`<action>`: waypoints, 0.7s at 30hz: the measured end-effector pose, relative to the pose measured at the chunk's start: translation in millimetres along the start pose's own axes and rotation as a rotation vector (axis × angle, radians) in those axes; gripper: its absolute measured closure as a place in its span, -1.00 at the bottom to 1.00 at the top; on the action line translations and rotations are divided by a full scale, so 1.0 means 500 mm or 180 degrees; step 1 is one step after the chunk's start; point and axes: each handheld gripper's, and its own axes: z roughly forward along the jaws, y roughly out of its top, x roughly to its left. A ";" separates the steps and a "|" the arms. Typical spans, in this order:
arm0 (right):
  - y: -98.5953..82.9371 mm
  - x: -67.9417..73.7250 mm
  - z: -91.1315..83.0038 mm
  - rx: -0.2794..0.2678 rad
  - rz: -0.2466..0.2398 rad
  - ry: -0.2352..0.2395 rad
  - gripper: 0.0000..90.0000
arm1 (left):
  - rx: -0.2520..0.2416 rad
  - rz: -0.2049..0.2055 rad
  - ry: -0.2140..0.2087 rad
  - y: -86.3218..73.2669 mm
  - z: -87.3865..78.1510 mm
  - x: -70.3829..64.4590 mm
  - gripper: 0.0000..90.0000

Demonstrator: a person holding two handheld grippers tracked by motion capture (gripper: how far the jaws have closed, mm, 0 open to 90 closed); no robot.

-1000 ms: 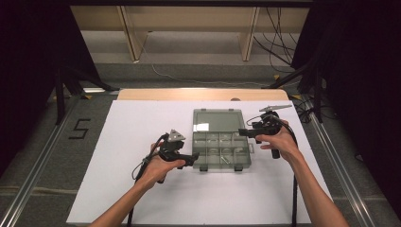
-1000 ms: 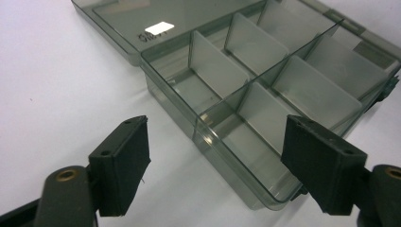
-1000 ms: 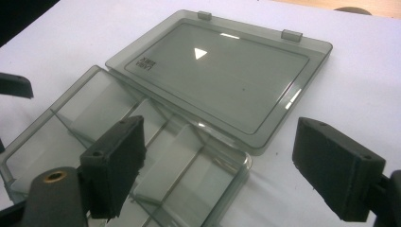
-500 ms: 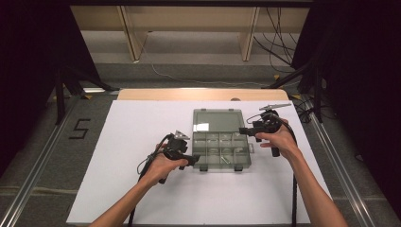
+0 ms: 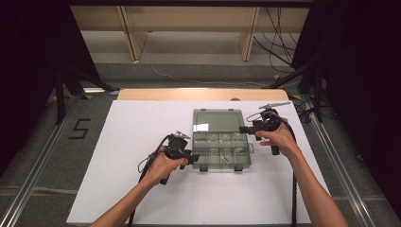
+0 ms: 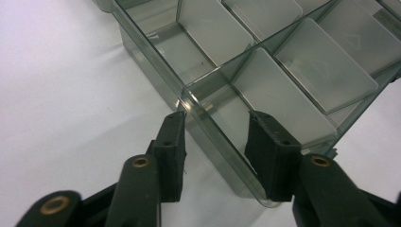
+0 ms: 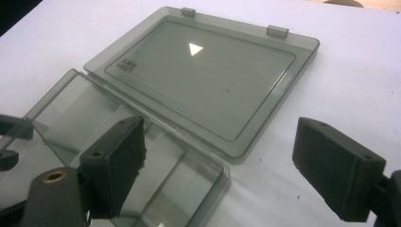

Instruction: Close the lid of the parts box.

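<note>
White sheeting covers the bench (image 5: 127,189), and a smoky transparent plastic compartment box (image 5: 222,152) sits near its middle, its flat hinged lid (image 7: 203,78) lying open on the sheet behind the tray. The left claw (image 6: 215,142) straddles the tray's near-left wall at a corner, one jaw outside and one inside a compartment, not yet clenched. The right claw (image 7: 231,172) hangs spread wide over the tray's right end, beside the lid's edge, grasping nothing. This box looks light, rigid and slick; thin walls could flex or crack, so a pinch near a corner or divider seems safest.
</note>
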 end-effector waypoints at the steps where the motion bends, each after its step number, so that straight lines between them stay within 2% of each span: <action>1: 0.003 0.000 0.004 -0.0031 0.0008 0.0019 -0.57 | 0.0008 -0.0015 -0.0009 0.000 0.000 -0.001 0.34; 2: 0.007 0.000 0.005 0.0033 -0.0013 -0.0003 -0.56 | 0.0009 -0.0037 0.0008 0.000 0.001 -0.001 0.35; 4: 0.013 0.006 0.012 0.0046 0.0024 -0.0047 -0.53 | 0.0036 -0.0059 -0.0002 0.001 0.001 0.000 0.36; 6: 0.018 0.007 0.022 0.0075 0.0022 -0.0003 -0.51 | 0.0032 -0.0114 0.0008 0.002 0.000 0.000 0.37; 7: 0.018 0.009 0.032 0.0001 0.0038 -0.0016 -0.52 | 0.0051 -0.0097 0.0013 0.002 -0.001 0.000 0.38; 9: 0.023 0.008 0.040 0.0027 0.0111 -0.0035 -0.52 | 0.0068 -0.0108 0.0035 0.003 -0.002 -0.001 0.38; 10: 0.027 0.005 0.040 0.0114 0.0122 -0.0065 -0.52 | 0.0047 -0.0129 0.0034 0.003 -0.001 -0.001 0.39; 11: 0.030 0.005 0.042 0.0149 0.0203 -0.0070 -0.52 | 0.0030 -0.0159 0.0020 0.003 0.000 -0.001 0.39; 14: 0.037 -0.002 0.050 0.0148 0.0230 -0.0089 -0.55 | 0.0038 -0.0176 0.0026 0.004 0.000 -0.002 0.40; 15: 0.038 -0.006 0.053 0.0140 0.0267 -0.0034 -0.55 | 0.0039 -0.0173 0.0030 0.005 0.000 -0.002 0.40; 16: 0.036 -0.005 0.061 0.0077 0.0372 -0.0056 -0.57 | 0.0071 -0.0165 0.0036 0.006 -0.002 -0.002 0.40; 17: 0.039 -0.009 0.060 0.0202 0.0332 -0.0054 -0.56 | 0.0084 -0.0167 0.0021 0.006 -0.002 -0.001 0.41; 18: 0.039 -0.010 0.063 0.0234 0.0343 -0.0091 -0.56 | 0.0091 -0.0184 0.0020 0.006 -0.002 -0.001 0.41; 19: 0.038 -0.012 0.069 0.0178 0.0318 -0.0086 -0.55 | 0.0089 -0.0188 0.0012 0.007 -0.003 0.000 0.41; 21: 0.043 -0.013 0.069 0.0323 0.0296 -0.0082 -0.53 | 0.0053 -0.0241 0.0001 0.006 0.000 0.000 0.41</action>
